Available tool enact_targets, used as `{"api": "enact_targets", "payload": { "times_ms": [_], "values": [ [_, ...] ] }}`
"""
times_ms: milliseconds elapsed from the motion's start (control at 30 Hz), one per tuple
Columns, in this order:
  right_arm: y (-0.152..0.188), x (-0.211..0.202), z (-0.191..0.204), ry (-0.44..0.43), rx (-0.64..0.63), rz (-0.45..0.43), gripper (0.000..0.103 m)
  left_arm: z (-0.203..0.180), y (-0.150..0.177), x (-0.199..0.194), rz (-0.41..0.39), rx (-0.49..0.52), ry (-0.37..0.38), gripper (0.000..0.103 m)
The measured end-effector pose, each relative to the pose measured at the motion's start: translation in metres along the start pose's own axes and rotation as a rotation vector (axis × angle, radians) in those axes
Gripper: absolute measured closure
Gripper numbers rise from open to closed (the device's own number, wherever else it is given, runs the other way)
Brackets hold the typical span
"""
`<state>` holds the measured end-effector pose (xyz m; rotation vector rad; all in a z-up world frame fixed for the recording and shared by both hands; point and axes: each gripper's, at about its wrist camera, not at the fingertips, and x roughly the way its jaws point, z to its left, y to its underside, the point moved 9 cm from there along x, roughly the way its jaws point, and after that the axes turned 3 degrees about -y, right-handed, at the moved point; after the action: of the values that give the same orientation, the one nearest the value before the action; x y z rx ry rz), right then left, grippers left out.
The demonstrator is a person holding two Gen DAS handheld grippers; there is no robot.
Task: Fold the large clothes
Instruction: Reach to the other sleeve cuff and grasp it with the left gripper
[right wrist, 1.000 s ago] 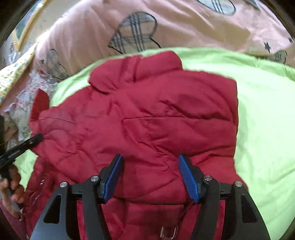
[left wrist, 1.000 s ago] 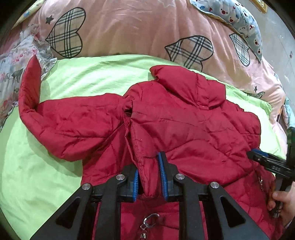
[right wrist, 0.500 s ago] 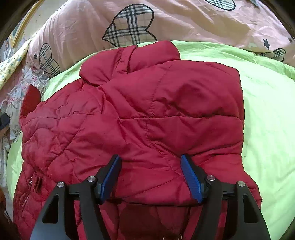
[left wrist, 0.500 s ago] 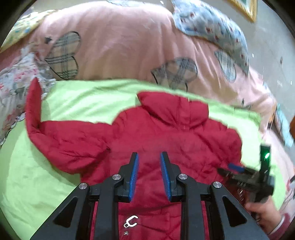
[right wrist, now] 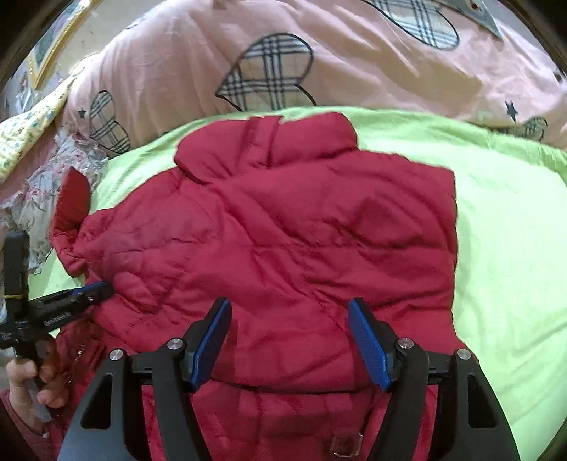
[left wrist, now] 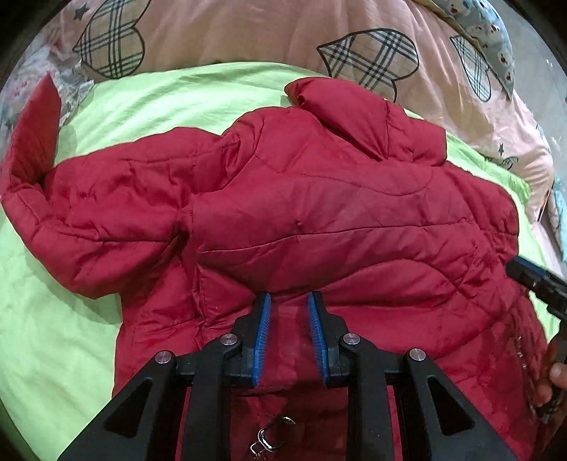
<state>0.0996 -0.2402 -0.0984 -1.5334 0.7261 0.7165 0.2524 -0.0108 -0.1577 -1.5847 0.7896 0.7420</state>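
A red quilted jacket (left wrist: pixel 319 227) lies back up on the green sheet (left wrist: pixel 71 319), collar (left wrist: pixel 340 110) at the far side. One sleeve (left wrist: pixel 106 212) stretches to the left, its cuff raised against floral cloth. My left gripper (left wrist: pixel 287 305) hangs low over the lower back, its jaws a narrow gap apart at a folded edge, with nothing pinched. Above the hem, my right gripper (right wrist: pixel 288 315) stands open and wide over the jacket (right wrist: pixel 283 248). Each gripper shows in the other view: the right gripper (left wrist: pixel 531 280) and the left gripper (right wrist: pixel 92 292), both at the jacket's sides.
A pink quilt (left wrist: pixel 248 32) with plaid hearts is heaped behind the sheet. Floral cloth (right wrist: pixel 53 184) lies at the far left and a patterned pillow (left wrist: pixel 489 28) at the far right. A metal clasp (left wrist: pixel 269 439) dangles near the hem. The person's hand (right wrist: pixel 28 379) holds the left gripper's handle.
One second ago my left gripper pinched a fold of the jacket; it let go, lifted back, then came down close to the jacket again. The right gripper's jaws widened slightly.
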Motion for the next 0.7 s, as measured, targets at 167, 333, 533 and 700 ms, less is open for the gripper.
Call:
{"api": "enact_targets", "payload": {
  "times_ms": [167, 333, 533, 700],
  "values": [
    [0.017, 0.038, -0.003, 0.042, -0.038, 0.104, 0.032, -0.002, 0.003, 0.008, 0.006, -0.005, 0.007, 0.079],
    [0.018, 0.050, -0.006, 0.043, -0.031, 0.106, 0.030, 0.001, 0.006, 0.006, 0.013, -0.021, 0.024, 0.079],
    [0.013, 0.026, -0.004, -0.002, 0.017, 0.069, 0.030, 0.029, 0.006, -0.031, -0.030, -0.081, 0.040, 0.075],
    [0.015, 0.003, 0.004, -0.051, 0.036, 0.049, 0.030, 0.069, 0.007, -0.061, -0.078, -0.163, 0.010, 0.062]
  ]
}}
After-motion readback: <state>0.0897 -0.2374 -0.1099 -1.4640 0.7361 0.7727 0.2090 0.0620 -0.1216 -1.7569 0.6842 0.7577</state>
